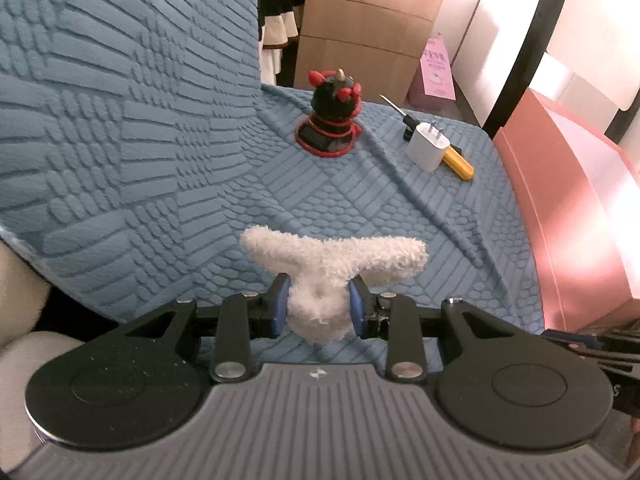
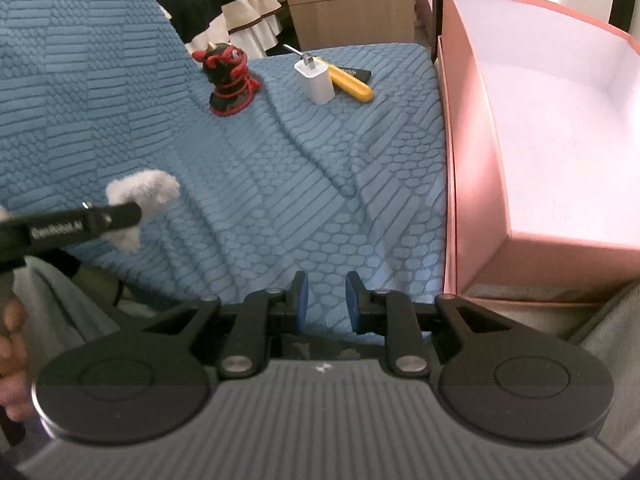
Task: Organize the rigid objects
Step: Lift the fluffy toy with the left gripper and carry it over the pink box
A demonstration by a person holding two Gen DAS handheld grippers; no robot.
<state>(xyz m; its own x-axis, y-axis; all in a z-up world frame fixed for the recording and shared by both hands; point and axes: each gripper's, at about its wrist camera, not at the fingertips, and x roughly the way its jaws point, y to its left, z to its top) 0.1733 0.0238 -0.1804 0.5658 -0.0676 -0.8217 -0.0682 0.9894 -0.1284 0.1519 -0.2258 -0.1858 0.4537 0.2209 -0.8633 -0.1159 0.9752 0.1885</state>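
Observation:
My left gripper point(image 1: 318, 305) is shut on a white fluffy plush toy point(image 1: 332, 268) and holds it above the blue textured sofa cover point(image 1: 160, 160); the toy also shows in the right wrist view point(image 2: 140, 194). My right gripper point(image 2: 326, 298) is open and empty over the sofa seat point(image 2: 320, 168). At the far end of the seat stand a black-and-red figurine point(image 1: 334, 116) point(image 2: 230, 80), a white plug charger point(image 1: 428, 144) point(image 2: 316, 80) and a yellow-handled screwdriver point(image 1: 458, 162) point(image 2: 352, 80).
An open pink box point(image 2: 540, 120) point(image 1: 572, 208) sits right of the sofa. A wooden cabinet point(image 1: 368, 28) and hanging clothes point(image 2: 224, 0) stand behind. The sofa back point(image 1: 120, 80) rises on the left.

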